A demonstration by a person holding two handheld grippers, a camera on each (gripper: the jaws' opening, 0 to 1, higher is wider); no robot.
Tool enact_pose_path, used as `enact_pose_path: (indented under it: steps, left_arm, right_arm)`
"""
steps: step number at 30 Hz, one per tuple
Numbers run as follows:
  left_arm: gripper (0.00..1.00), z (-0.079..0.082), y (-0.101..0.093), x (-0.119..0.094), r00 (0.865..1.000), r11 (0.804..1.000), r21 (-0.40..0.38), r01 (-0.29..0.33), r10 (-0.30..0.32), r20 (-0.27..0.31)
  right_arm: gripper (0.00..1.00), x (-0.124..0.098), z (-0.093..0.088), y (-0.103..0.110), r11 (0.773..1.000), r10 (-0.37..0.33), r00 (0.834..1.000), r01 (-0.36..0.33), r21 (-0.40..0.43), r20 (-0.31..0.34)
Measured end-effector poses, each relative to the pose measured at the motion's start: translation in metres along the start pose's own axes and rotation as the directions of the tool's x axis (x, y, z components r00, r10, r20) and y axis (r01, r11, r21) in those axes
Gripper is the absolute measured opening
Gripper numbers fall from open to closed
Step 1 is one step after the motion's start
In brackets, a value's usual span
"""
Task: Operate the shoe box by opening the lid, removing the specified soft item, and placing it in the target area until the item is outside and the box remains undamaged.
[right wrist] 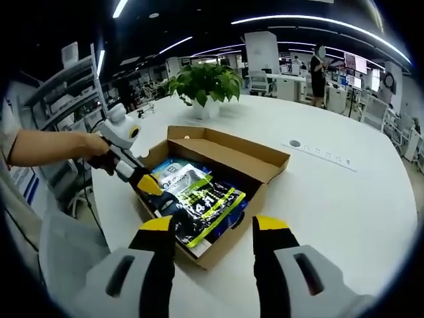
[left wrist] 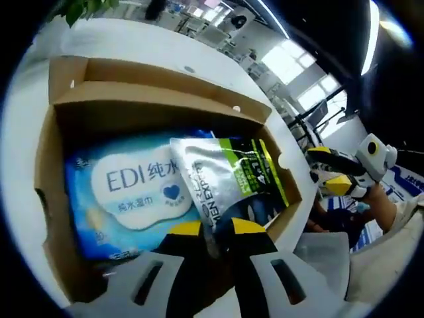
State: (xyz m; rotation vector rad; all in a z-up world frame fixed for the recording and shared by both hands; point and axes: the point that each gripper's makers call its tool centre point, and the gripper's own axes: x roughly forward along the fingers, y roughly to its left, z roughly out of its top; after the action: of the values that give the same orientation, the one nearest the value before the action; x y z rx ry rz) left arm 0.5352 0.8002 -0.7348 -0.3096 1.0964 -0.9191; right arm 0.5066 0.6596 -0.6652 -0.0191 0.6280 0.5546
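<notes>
An open brown shoe box (left wrist: pixel 159 99) (right wrist: pixel 268 173) sits on a white table, its lid folded back. Inside lie a blue pack of wet wipes (left wrist: pixel 126 192) (right wrist: pixel 167 167) and, on top of it, a silver, black and green pouch (left wrist: pixel 232 175) (right wrist: pixel 209 202), tilted over the near wall. My left gripper (left wrist: pixel 216 228) (right wrist: pixel 147 182) is over the box's near side, shut on the pouch's lower edge. My right gripper (right wrist: pixel 213 225) (left wrist: pixel 329 169) hovers open just off the box's corner with nothing in it.
The white table (right wrist: pixel 331 199) stretches wide to the right and behind the box, with a socket strip (right wrist: pixel 318 151) set in it. A potted plant (right wrist: pixel 205 83) stands behind the box. The table edge and a chair (right wrist: pixel 66 245) lie left; a person stands far back.
</notes>
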Motion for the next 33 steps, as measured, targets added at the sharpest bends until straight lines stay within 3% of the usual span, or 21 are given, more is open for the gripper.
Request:
enact_pose_path:
  steps: [2, 20, 33]
  left_arm:
    - [0.00, 0.002, 0.000, -0.001, 1.000, 1.000, -0.006, -0.004, 0.004, 0.008]
    - [0.00, 0.010, 0.015, -0.018, 0.995, 0.998, -0.033, -0.059, 0.061, 0.075]
    - [0.00, 0.008, 0.028, -0.025, 0.988, 0.988, 0.040, -0.148, 0.146, 0.057]
  right_arm:
    - [0.43, 0.001, -0.001, 0.001, 1.000, 0.001, 1.000, -0.002, -0.002, -0.005]
    - [0.40, 0.027, -0.007, 0.016, 0.999, 0.050, 0.997, -0.049, 0.023, -0.050]
    - [0.33, 0.058, -0.010, 0.030, 0.993, 0.108, 0.990, -0.104, 0.047, -0.088]
